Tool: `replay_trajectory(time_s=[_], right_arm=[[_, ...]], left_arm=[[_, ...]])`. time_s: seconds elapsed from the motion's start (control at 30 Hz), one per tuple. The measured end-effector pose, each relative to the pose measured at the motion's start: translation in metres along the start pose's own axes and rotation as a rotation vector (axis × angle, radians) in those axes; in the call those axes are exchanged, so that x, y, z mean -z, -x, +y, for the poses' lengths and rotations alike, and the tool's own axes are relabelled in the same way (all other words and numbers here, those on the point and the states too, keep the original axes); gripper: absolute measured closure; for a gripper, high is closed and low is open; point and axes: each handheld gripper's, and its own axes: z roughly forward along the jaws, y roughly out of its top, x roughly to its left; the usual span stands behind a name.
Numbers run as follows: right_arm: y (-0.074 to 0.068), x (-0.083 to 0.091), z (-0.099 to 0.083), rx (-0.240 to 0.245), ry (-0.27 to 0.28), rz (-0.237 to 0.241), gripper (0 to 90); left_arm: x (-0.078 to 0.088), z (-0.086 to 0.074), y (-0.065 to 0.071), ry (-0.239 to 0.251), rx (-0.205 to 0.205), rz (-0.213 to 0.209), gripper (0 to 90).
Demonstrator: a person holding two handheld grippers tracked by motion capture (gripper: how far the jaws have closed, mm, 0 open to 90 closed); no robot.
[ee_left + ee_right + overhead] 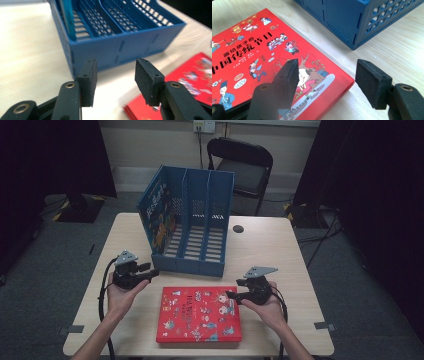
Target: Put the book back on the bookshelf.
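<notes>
Red-covered, one book (199,314) is seen flat on the tabletop (260,245), just before one blue three-slot file rack (192,220), in which a second book (157,215) seems to stand. Right tool (231,295) is held apart over the red book's corner, gripping nothing; left tool (152,270), likewise parted and empty, is pointed at the rack.

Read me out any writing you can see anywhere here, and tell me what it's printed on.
"画给孩子的": small line on the red book's cover.
"中国传统节日": large white title on the same cover, just below it.
Small white marks on the back wall of the blue file rack: too small to read.
Lettering on the book standing in the rack: blurred.
</notes>
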Motion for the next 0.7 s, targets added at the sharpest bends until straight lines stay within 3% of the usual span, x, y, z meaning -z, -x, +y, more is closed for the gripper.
replay_trajectory(time_s=[0.07,0.1,0.13,0.23,0.3,0.37,0.53,0.57,0.7], right_arm=[[0.0,-0.002,-0.001,0.003,-0.004,0.002,35.3],[0.001,-0.005,-0.001,0.001,-0.003,0.004,35.1],[0.001,-0.006,-0.001,-0.002,-0.003,0.003,34.9],[0.003,-0.01,-0.002,-0.006,-0.007,0.001,34.8],[0.005,-0.012,-0.003,-0.011,-0.008,0.0,34.7],[0.006,-0.013,-0.004,-0.013,-0.012,-0.005,34.6],[0.007,-0.016,-0.005,-0.016,-0.017,-0.005,34.1],[0.007,-0.018,-0.005,-0.014,-0.025,-0.005,33.3],[0.005,-0.025,-0.006,0.0,-0.046,-0.003,32.1]], left_arm=[[0.002,-0.005,0.003,0.001,-0.002,-0.016,52.6],[0.005,-0.013,0.003,0.006,0.049,-0.075,52.0],[0.005,-0.013,0.003,0.006,0.049,-0.075,53.4],[0.003,-0.025,0.009,-0.052,0.009,-0.076,53.5],[0.003,-0.028,0.011,-0.061,0.002,-0.07,54.4],[0.004,-0.035,0.015,-0.098,-0.024,-0.087,55.3],[0.003,-0.044,0.016,-0.12,-0.01,-0.108,55.6],[-0.001,-0.047,0.022,-0.14,-0.03,-0.112,55.6],[-0.009,-0.053,0.028,-0.165,-0.041,-0.126,55.6]])
